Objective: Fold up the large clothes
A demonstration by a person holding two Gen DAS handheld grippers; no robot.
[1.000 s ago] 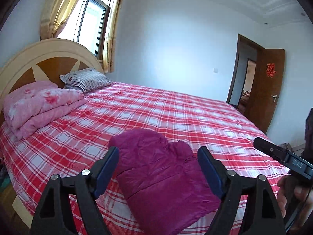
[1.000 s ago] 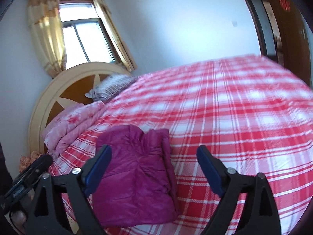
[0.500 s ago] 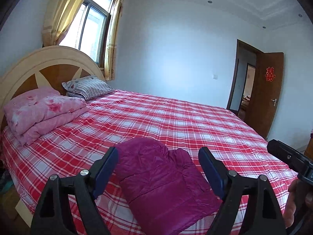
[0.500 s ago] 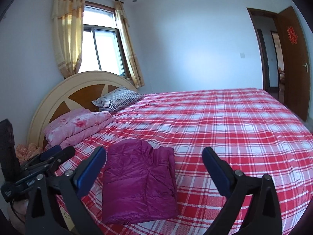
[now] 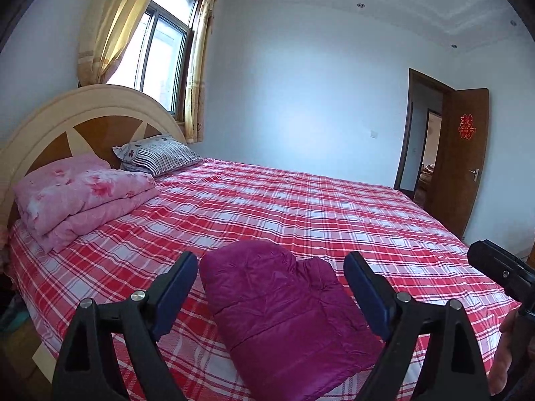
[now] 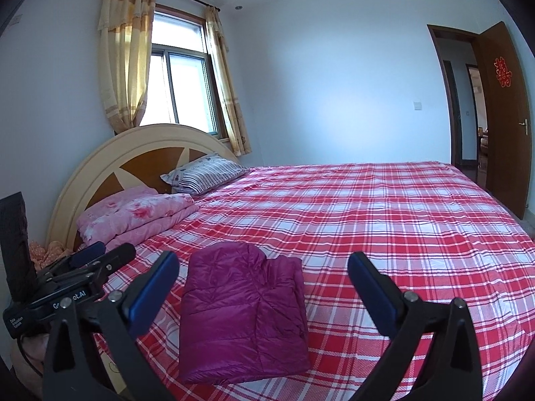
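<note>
We see a bedroom with pale walls (image 6: 334,83), a bright window (image 6: 182,90) hung with yellow curtains (image 6: 123,60), a bed (image 6: 384,220) under a red checked sheet with an arched headboard (image 6: 133,153), and an open brown door (image 6: 505,117).

A bed (image 6: 384,220) in a red-and-white plaid sheet fills the room. Against its arched headboard (image 6: 110,153) lie a folded pink floral quilt (image 6: 133,217) and a striped pillow (image 6: 207,173). Above the headboard, a window (image 6: 180,90) with yellow curtains (image 6: 123,63). Beyond the bed's foot, an open brown door (image 6: 505,117).
</note>
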